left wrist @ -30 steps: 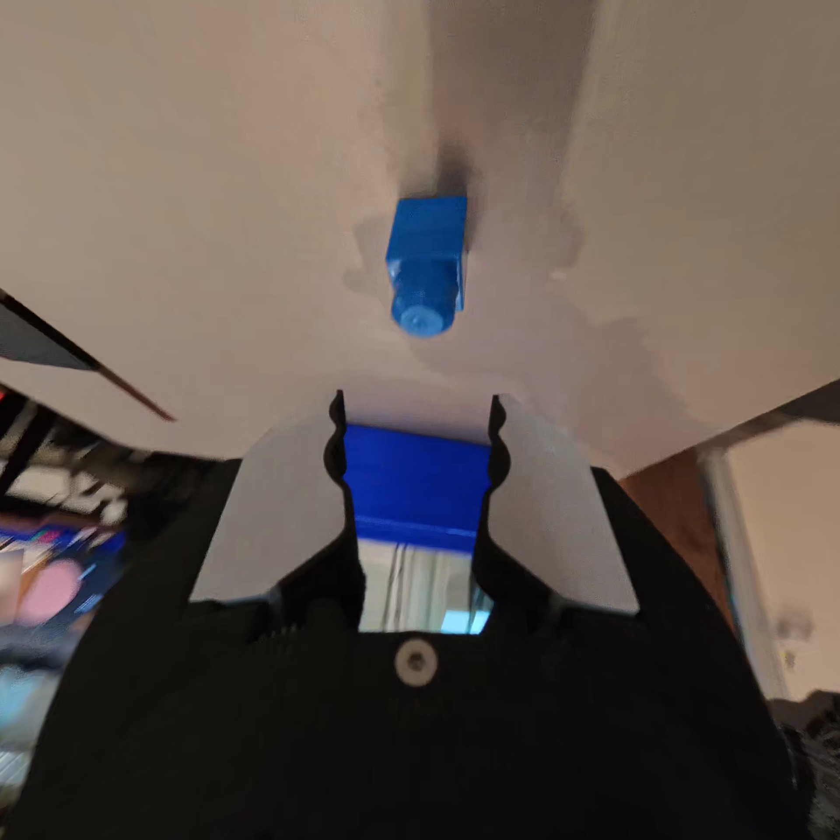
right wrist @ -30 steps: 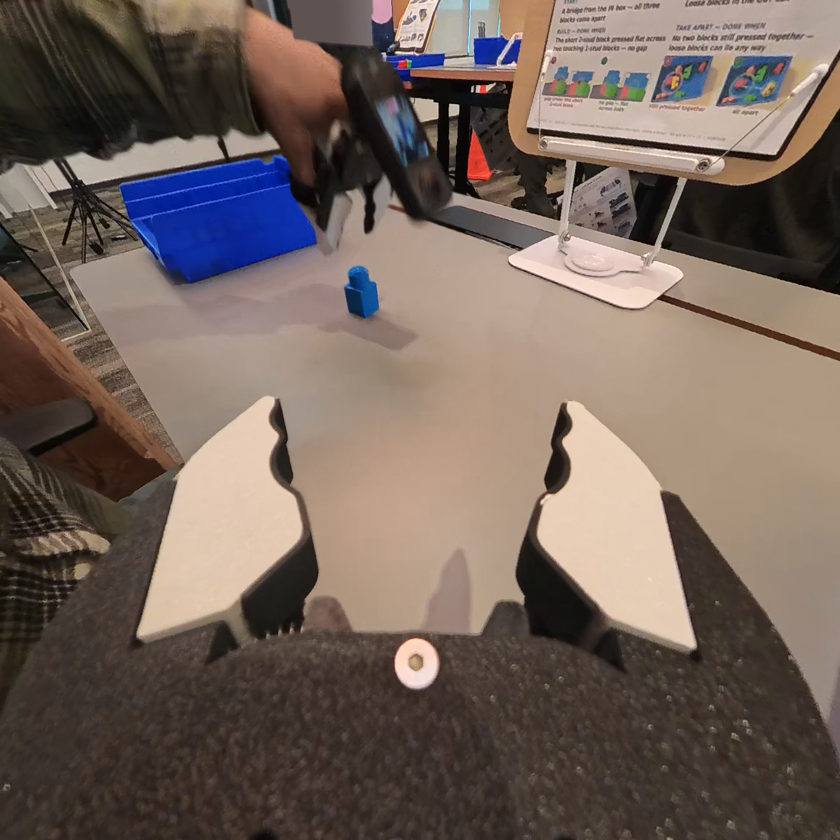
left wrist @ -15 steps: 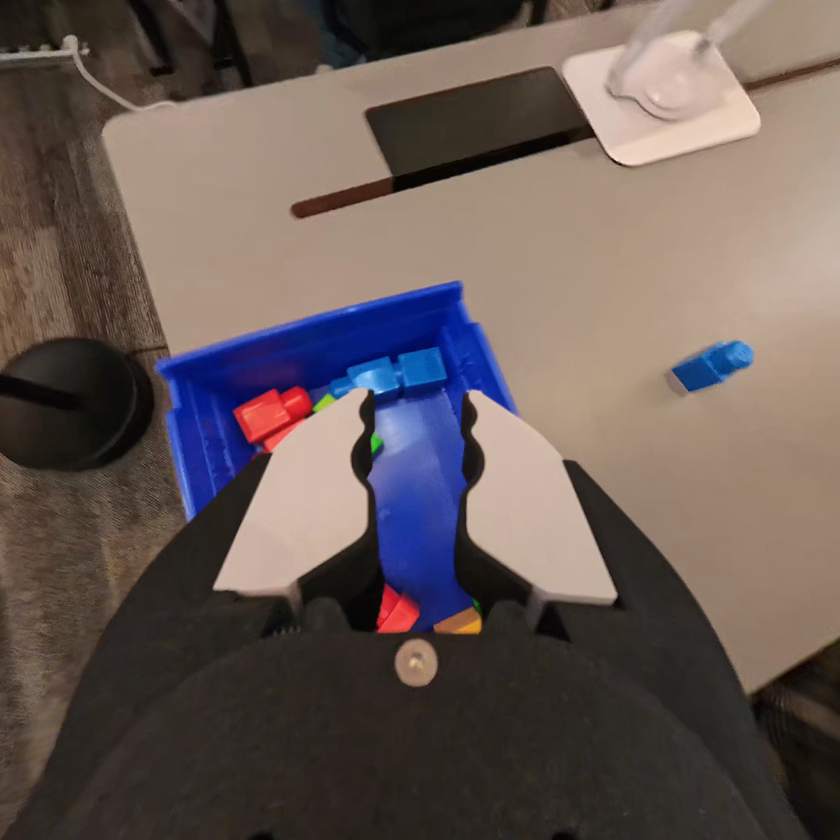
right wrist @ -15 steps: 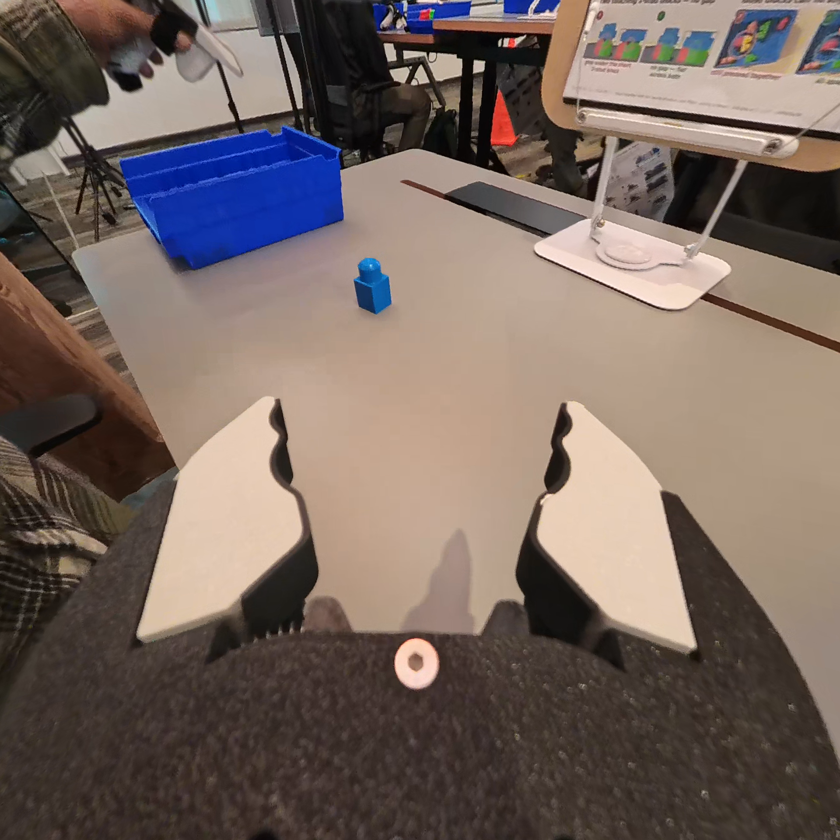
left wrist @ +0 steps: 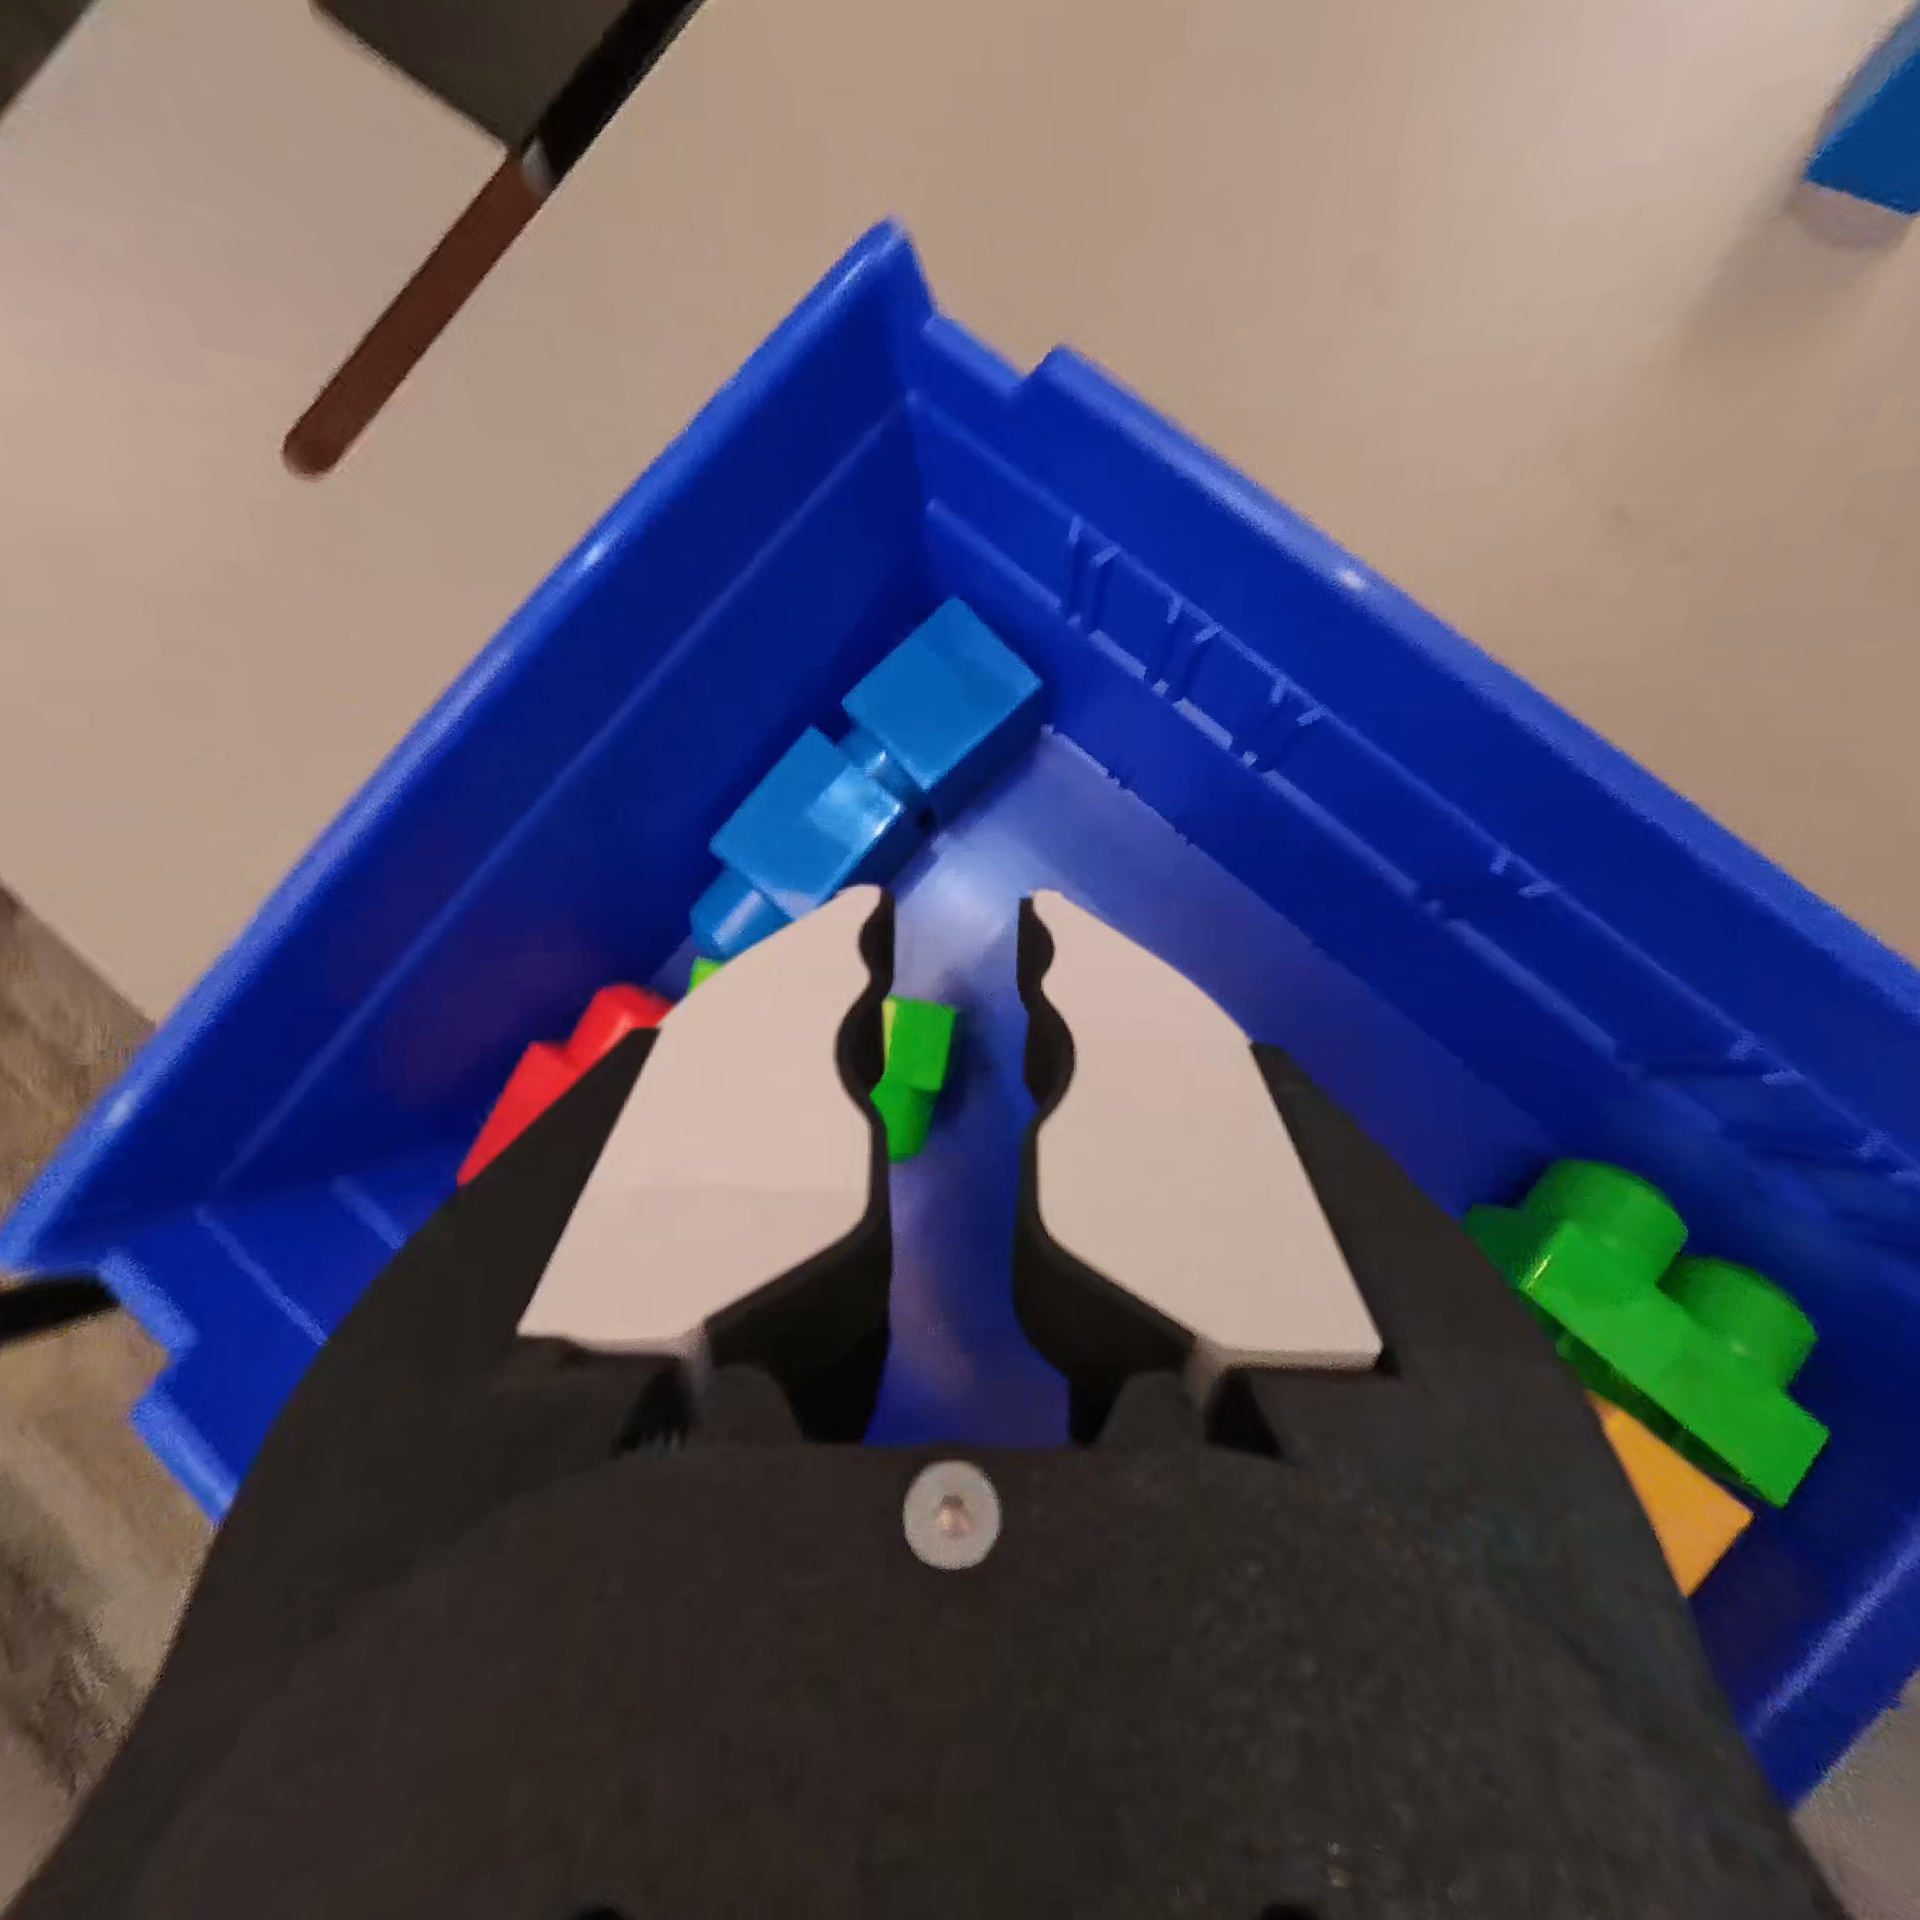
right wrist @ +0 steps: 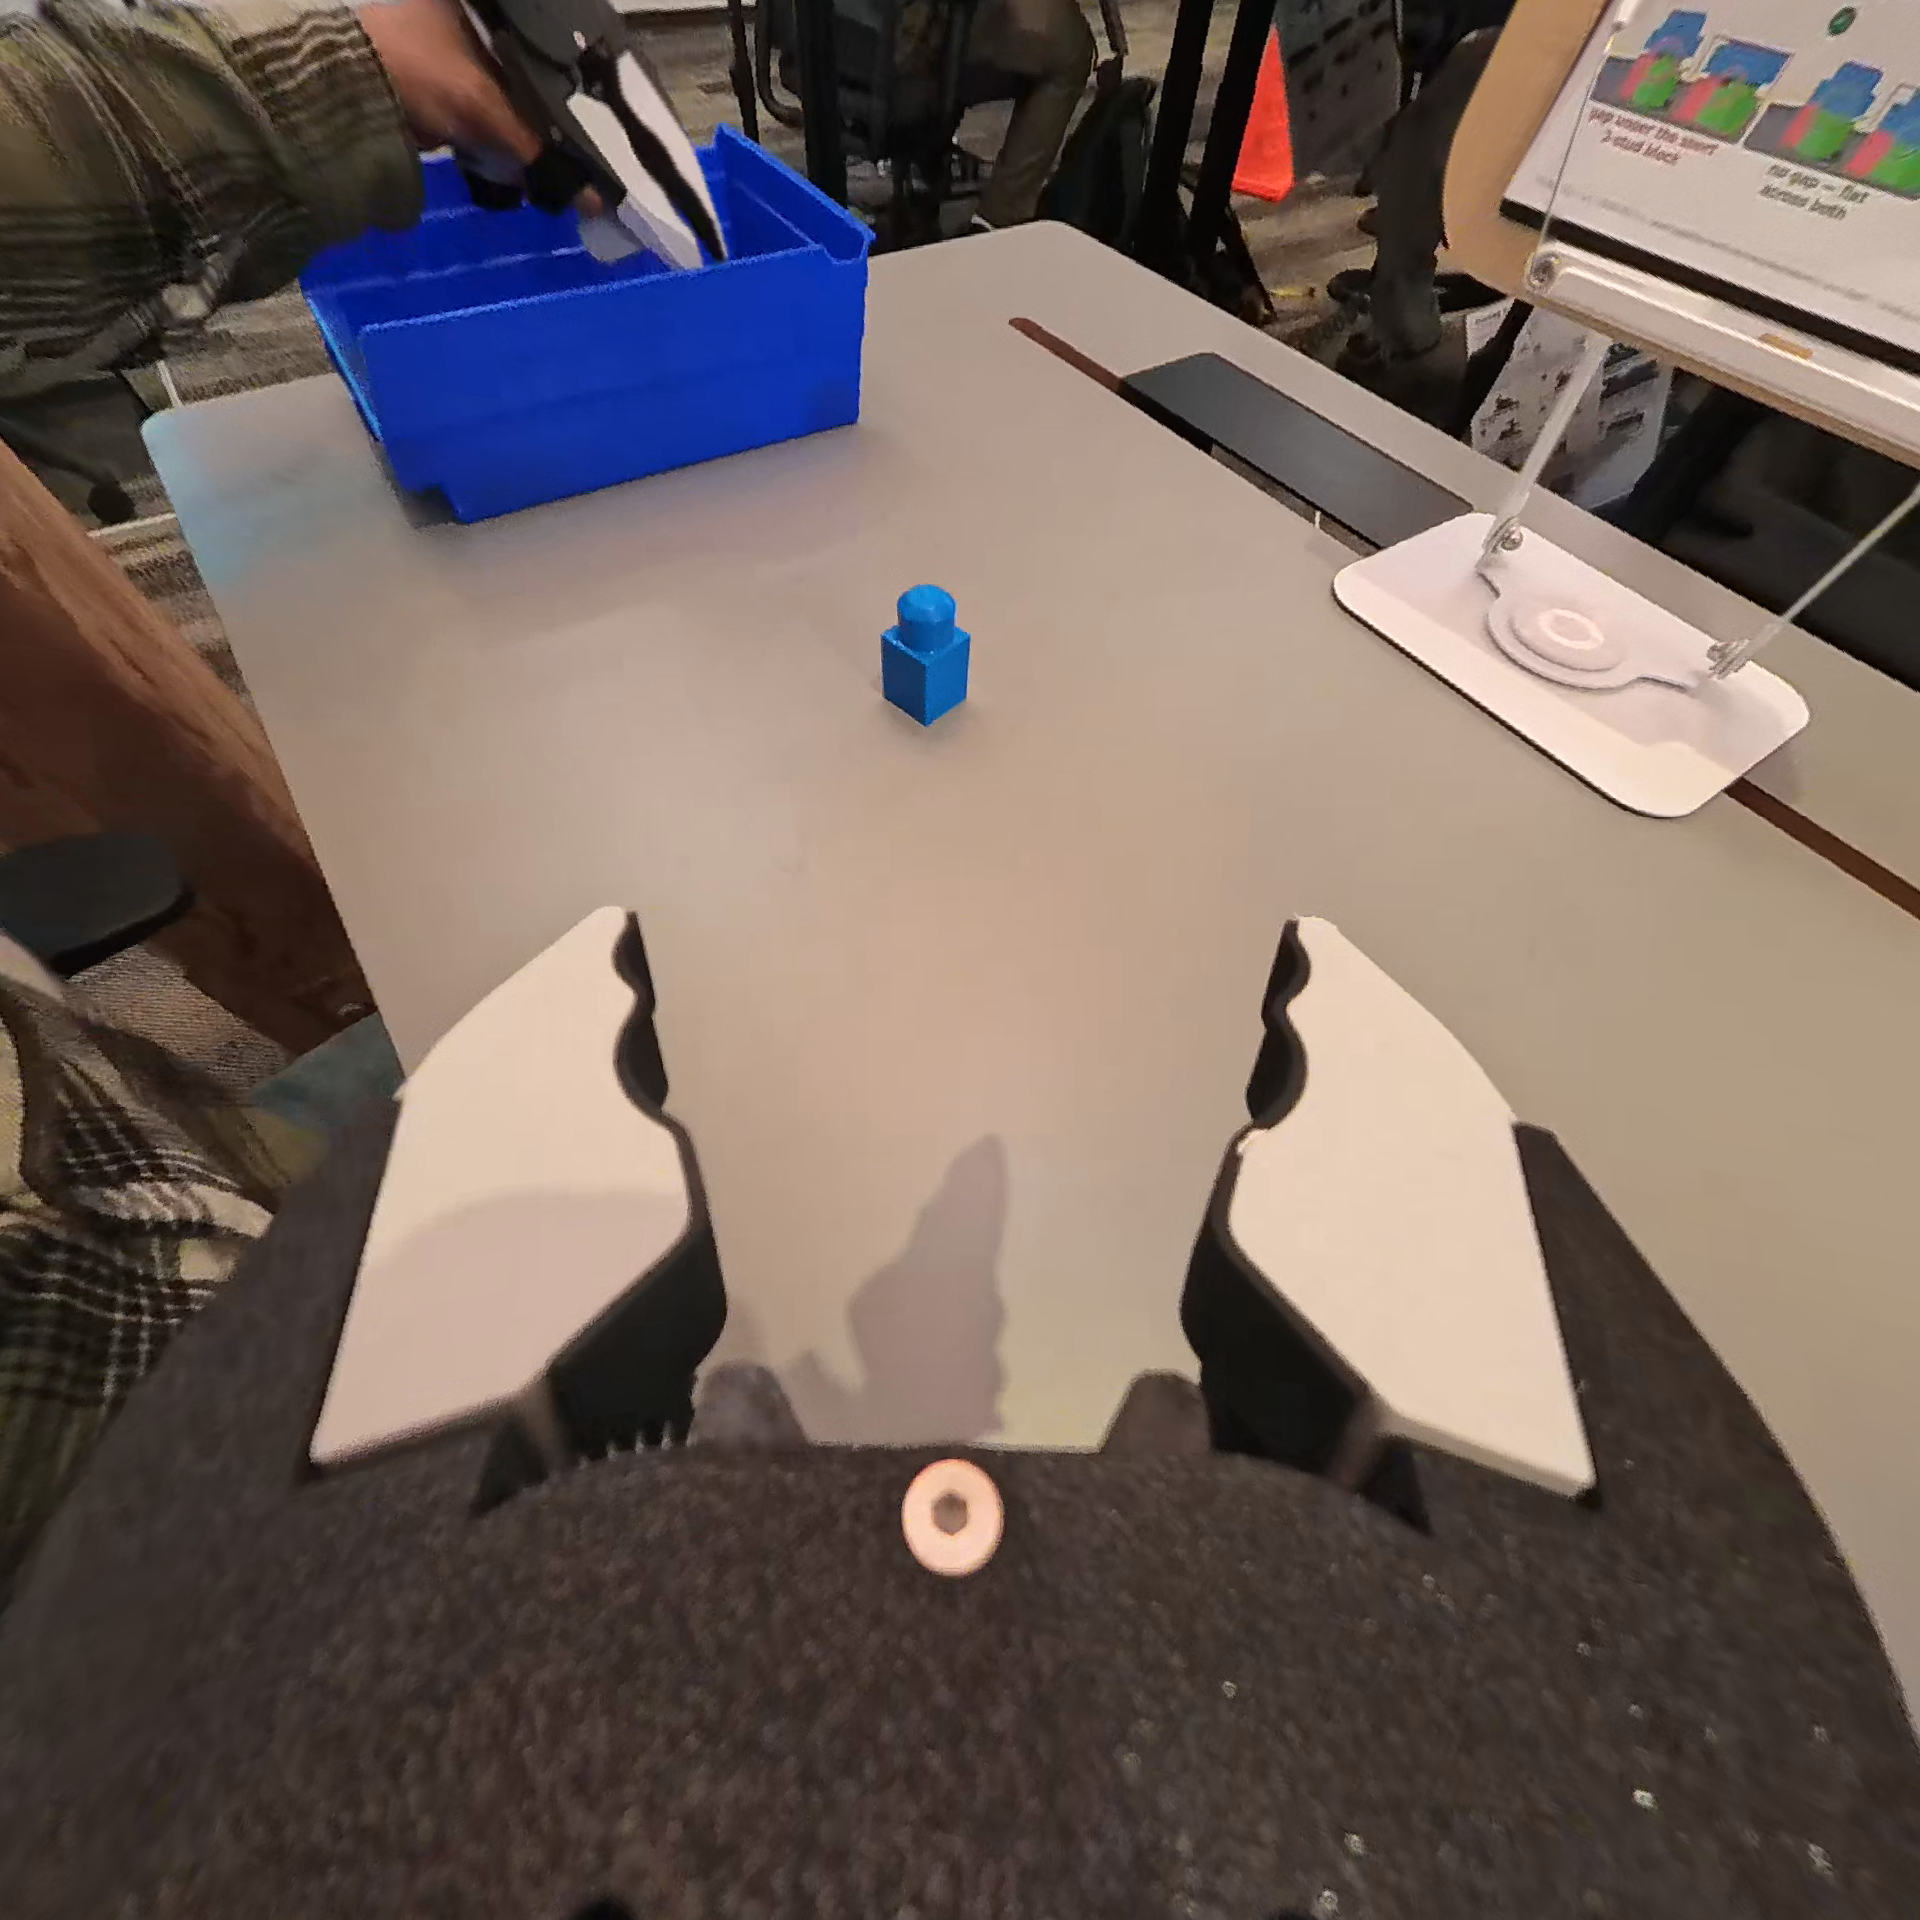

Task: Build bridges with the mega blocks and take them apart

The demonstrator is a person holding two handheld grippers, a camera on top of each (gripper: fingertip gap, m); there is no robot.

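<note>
My left gripper (left wrist: 954,914) reaches down into the blue bin (left wrist: 727,416), its jaws a narrow gap apart with nothing held. Two light-blue one-stud blocks (left wrist: 935,717) lie in the bin corner just past the fingertips. A small green block (left wrist: 914,1070) lies beneath the left finger, with a red block (left wrist: 566,1070) to its left. A green two-stud block (left wrist: 1652,1330) rests on an orange block (left wrist: 1683,1507) at the right. My right gripper (right wrist: 961,925) is open and empty above the table. A blue one-stud block (right wrist: 925,665) stands upright ahead of it.
The bin (right wrist: 623,353) sits at the table's far left corner, with the left gripper (right wrist: 644,177) and a sleeved hand in it. A white stand (right wrist: 1558,644) holding an instruction sheet is at the right, a black slab (right wrist: 1278,436) behind. A wooden panel (right wrist: 125,748) flanks the left edge. Spacing between my two grippers at the tips: around 55 cm. To reach the green two-stud block (left wrist: 1652,1330) in a straight line is about 15 cm for my left fingers, about 50 cm for my right.
The left gripper swung from above the standing blue block over to the bin and dropped into it, its jaws narrowing. The right gripper stayed open and shifted only slightly.
</note>
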